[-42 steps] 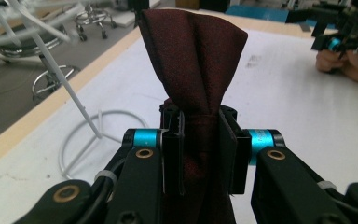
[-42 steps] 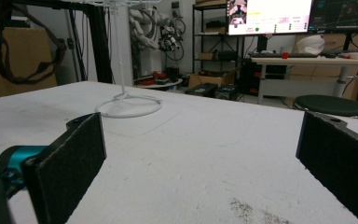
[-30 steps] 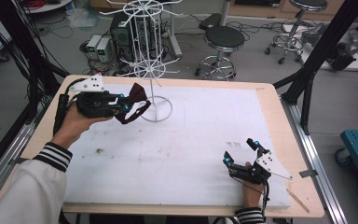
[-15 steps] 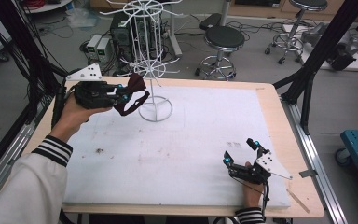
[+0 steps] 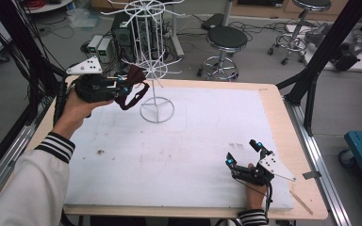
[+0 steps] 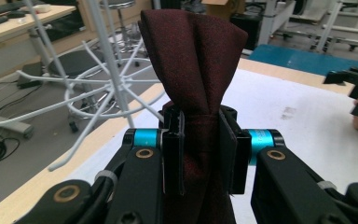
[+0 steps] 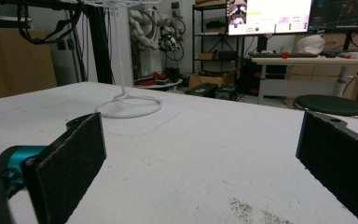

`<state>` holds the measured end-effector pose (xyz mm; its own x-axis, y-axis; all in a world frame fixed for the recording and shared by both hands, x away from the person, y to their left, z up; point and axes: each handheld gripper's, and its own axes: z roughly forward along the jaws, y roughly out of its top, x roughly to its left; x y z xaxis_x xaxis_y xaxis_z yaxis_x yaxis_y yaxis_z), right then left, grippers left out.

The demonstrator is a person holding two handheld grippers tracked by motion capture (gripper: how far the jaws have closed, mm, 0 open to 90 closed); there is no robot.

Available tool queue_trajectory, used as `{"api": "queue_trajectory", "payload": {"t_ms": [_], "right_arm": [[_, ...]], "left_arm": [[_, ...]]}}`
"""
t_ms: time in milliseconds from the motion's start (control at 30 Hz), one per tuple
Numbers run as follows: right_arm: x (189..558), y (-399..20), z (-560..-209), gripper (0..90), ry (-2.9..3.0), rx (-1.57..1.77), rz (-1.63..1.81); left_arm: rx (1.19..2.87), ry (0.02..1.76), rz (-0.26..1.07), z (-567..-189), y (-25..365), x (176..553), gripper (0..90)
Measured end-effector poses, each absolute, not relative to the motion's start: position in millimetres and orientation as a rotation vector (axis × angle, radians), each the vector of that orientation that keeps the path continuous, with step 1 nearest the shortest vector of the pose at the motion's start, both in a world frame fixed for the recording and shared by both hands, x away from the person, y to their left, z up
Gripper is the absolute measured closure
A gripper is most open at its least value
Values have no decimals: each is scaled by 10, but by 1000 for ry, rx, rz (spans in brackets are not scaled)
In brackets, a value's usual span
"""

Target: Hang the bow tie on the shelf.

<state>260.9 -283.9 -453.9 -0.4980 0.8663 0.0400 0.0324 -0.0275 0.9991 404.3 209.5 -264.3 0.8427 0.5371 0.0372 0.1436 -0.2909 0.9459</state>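
Jaws of left gripper point(image 6: 200, 154) pinch folded maroon woven cloth point(image 6: 193, 70)

White wire rack point(image 5: 154, 61) stood at the far left of the tabletop point(image 5: 207, 141); its ring base and upright pole blocked passage there, and its spokes spread overhead. Left gripper point(image 5: 122, 85), clamped on a dark red cloth point(image 5: 133, 89), hung just beside the pole, spokes close around. Middle and right of the tabletop lay free. Right gripper point(image 5: 245, 153), fingers wide apart, sat near the front edge, well apart from the rack.

One dark red bow tie point(image 5: 133, 84), one white wire rack point(image 5: 152, 56), two stools point(image 5: 226, 37)
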Motion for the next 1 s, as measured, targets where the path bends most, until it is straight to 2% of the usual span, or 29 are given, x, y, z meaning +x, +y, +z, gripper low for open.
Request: {"api": "queue_trajectory", "payload": {"t_ms": [1000], "right_arm": [[2608,-2839,-4538,7,1588,961,1599]], "left_arm": [[1840,675,531,-2653,1987,4202,736]]}}
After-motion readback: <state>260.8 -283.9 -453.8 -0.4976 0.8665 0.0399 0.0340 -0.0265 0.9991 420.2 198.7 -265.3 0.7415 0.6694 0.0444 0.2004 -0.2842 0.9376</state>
